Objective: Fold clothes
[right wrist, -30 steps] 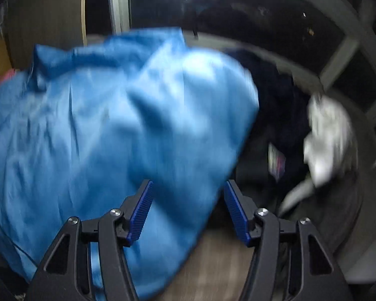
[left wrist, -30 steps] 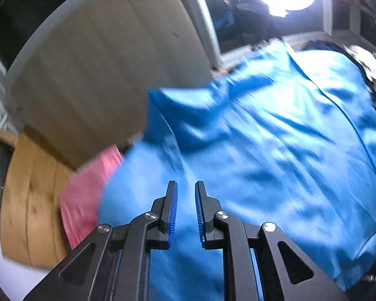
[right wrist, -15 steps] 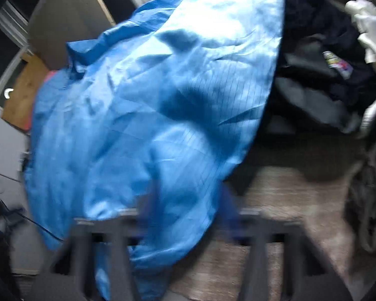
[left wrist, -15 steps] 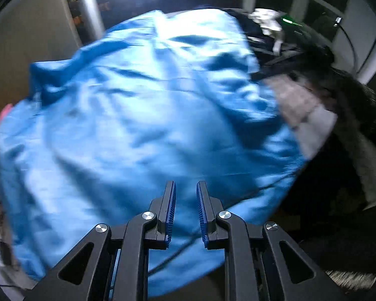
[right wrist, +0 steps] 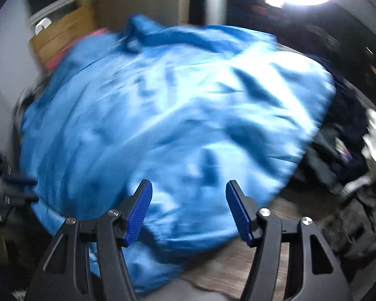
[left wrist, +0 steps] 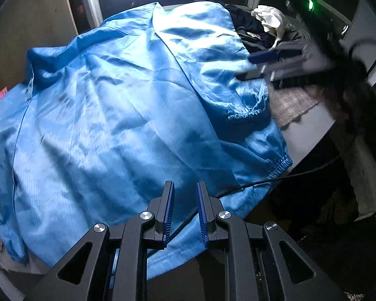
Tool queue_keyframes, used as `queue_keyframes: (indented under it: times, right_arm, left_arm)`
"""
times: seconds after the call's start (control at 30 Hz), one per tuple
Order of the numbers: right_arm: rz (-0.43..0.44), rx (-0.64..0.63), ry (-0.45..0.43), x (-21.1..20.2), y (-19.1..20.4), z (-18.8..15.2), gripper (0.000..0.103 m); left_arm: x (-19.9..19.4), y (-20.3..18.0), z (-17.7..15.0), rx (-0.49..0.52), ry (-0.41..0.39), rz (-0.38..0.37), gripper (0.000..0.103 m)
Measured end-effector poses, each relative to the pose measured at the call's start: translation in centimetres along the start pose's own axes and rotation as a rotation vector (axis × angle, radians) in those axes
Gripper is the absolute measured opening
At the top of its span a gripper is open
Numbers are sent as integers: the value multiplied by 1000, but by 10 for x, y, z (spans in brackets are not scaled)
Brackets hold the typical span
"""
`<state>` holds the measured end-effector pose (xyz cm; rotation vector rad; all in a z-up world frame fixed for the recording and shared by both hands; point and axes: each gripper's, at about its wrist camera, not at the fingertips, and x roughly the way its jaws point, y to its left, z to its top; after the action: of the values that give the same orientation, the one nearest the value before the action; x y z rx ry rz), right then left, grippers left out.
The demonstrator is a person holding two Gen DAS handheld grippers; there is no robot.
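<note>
A blue garment (left wrist: 127,115) of shiny fabric is seen spread wide over the worktop (left wrist: 310,135), covering most of it; its near hem hangs over the near edge, and an elastic cuff (left wrist: 279,166) lies close to the near right corner. A sleeve appears to be laid inward across the right part of the body, though the shape under the creases cannot be fully made out. Beyond this, no neat fold is shown: the garment is broad and rumpled, so most of the folding is judged to be left.

At the far right corner a heap of dark clothes (left wrist: 253,32) with a white piece (left wrist: 269,20) on top is seen, not folded. A pink cloth (right wrist: 62,55) shows past the left edge.

The left tongs (left wrist: 185,210) are held over the near hem, narrowly parted, with nothing gripped between them. The right tongs (right wrist: 189,208) are spread wide and empty, above the near part of the garment; that view is blurred.

No brand, label or legible writing can be read; a small coloured tag (right wrist: 343,148) among the dark clothes is too blurred.
</note>
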<state>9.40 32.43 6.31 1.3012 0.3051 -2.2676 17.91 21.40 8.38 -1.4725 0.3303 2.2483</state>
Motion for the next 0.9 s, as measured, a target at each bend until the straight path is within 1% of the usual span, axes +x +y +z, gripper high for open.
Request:
queue_keyframes:
  times: [0.07, 0.13, 0.2, 0.23, 0.27, 0.3, 0.37, 0.4, 0.47, 0.53, 0.63, 0.7, 0.77, 0.83, 0.9]
  right_arm:
    - [21, -47, 57, 21, 17, -2, 61]
    - [10, -88, 102, 40, 27, -7, 61]
    - [16, -105, 117, 50, 28, -10, 61]
    - [16, -103, 125, 53, 24, -10, 58]
    - [16, -99, 132, 55, 20, -11, 33]
    - [23, -67, 124, 50, 8, -10, 7]
    - [39, 10, 102, 38, -18, -6, 7]
    - [36, 62, 58, 23, -37, -4, 7]
    - [30, 207, -45, -18, -86, -2, 7]
    - [18, 390, -152, -63, -147, -10, 7]
    - [-57, 605, -266, -117, -227, -33, 7]
    - [-76, 615, -282, -128, -240, -32, 7]
    - [-92, 613, -292, -137, -248, -29, 7]
    - [-107, 611, -302, -146, -257, -27, 7]
    - [-123, 609, -313, -155, -266, -24, 7]
  left_arm:
    - [-2, 2, -3, -8, 1, 0, 17]
    - [-3, 4, -7, -17, 2, 0, 17]
    - [-5, 6, -10, -25, 3, 0, 17]
    - [-6, 7, -12, -29, 4, -1, 17]
    - [-6, 8, -14, -33, 4, -1, 17]
    - [-6, 7, -14, -30, 5, -2, 17]
    - [-2, -1, -12, -11, 5, -10, 17]
    - [-1, -4, -10, -1, 6, -13, 17]
    - [4, -18, -6, 34, 4, -33, 17]
    - [9, -32, -1, 68, 0, -65, 17]
    - [21, -63, 10, 132, -6, -115, 18]
    - [31, -85, 20, 160, -12, -157, 21]
    - [43, -108, 30, 192, -17, -186, 36]
    - [58, -131, 40, 237, -15, -175, 40]
    - [76, -149, 45, 277, 5, -136, 41]
